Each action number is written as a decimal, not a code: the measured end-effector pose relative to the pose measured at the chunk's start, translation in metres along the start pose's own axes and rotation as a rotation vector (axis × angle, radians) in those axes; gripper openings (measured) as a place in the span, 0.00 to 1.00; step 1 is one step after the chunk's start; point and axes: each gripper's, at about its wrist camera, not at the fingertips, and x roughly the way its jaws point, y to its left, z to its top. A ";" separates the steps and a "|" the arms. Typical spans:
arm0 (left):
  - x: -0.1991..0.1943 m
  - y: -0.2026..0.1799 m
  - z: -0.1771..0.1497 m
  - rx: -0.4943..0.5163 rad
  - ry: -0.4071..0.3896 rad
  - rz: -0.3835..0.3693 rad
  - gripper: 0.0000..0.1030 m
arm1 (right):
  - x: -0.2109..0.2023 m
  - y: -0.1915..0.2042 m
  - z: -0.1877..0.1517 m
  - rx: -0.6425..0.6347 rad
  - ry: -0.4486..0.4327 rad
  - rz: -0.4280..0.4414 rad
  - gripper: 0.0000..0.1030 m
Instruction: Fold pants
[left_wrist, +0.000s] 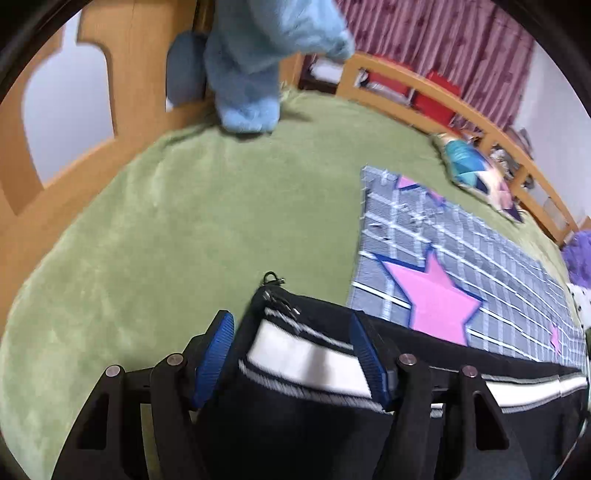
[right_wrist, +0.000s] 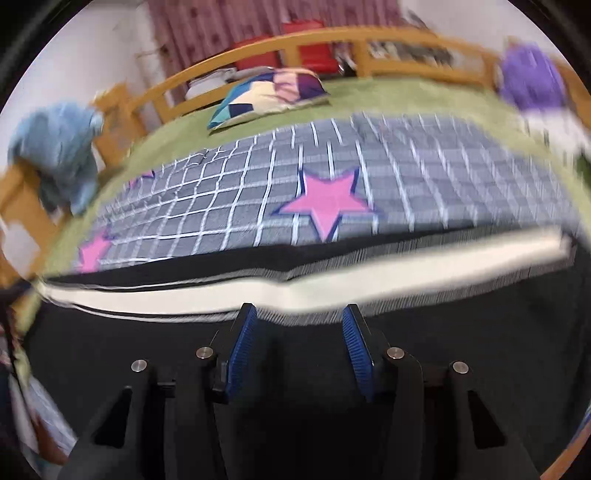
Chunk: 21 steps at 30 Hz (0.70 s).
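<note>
Left wrist view: the pants (left_wrist: 295, 406), black with a white side stripe and a zipper at the near end, are seen lying on the green bed (left_wrist: 166, 229) beside a checked star blanket (left_wrist: 443, 258), with the left gripper (left_wrist: 291, 354) fingers spread over the end. Right wrist view: the right gripper (right_wrist: 301, 347) fingers are held spread above the black cloth. The fabric is judged soft, light and limp, best pinched at the edges.

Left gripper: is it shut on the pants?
No, the left gripper stands open, its blue pads apart over the black pants.
</note>
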 end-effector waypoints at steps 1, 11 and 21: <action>0.010 0.000 0.001 0.000 0.025 -0.013 0.52 | 0.001 -0.001 -0.007 0.029 0.015 0.014 0.47; 0.001 -0.004 0.020 0.101 -0.081 -0.068 0.20 | -0.002 0.038 -0.023 0.013 -0.050 -0.018 0.47; 0.005 0.005 0.006 0.086 0.028 0.009 0.59 | 0.047 0.062 -0.021 -0.046 0.112 -0.105 0.47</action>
